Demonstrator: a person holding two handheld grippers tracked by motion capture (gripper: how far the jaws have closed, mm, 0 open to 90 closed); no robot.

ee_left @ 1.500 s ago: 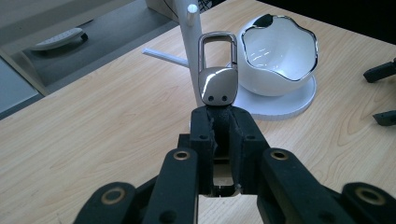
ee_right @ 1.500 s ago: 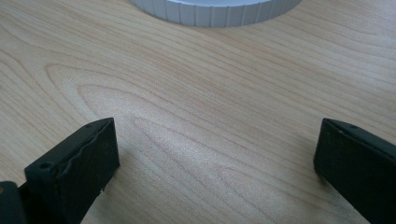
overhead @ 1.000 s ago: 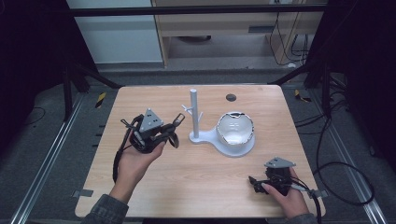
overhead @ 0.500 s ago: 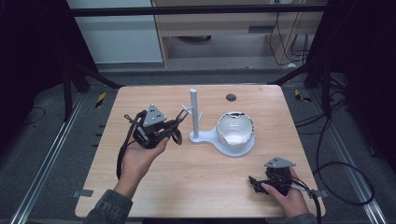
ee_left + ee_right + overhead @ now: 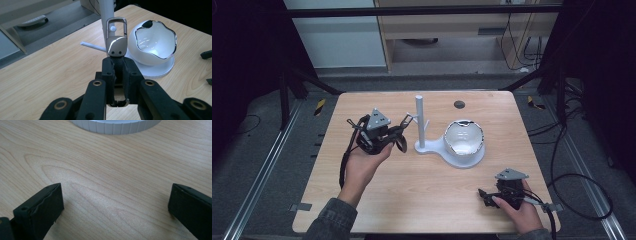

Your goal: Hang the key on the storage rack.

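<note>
Across the middle of the scene lies the pale wooden counter [image 5: 412, 200], and on it, right of centre, stands the white plastic stand [image 5: 422, 122]: a round base, an upright post, thin pegs branching from the post and a glossy white wavy-rimmed bowl [image 5: 464, 140] seated on the base. At the near right edge the right tongs [image 5: 486, 196] rest low over bare wood, jaws spread wide with nothing between them, well apart from the stand. Left of the post, the left tongs [image 5: 404, 131] are raised in the person's hand and clamped tight on the lower end of a small silver metal keyring clip [image 5: 116, 41], whose open rectangular loop points up and forward. From the left gripper view the ball tip of one white peg [image 5: 113, 28] sits framed inside that loop, though whether it has passed through cannot be told. The step looks like hanging the clip on the peg. To do it well, keep the loop square to the peg, push forward along the peg's line until the tip is clearly through, lower slightly, then release.
</note>
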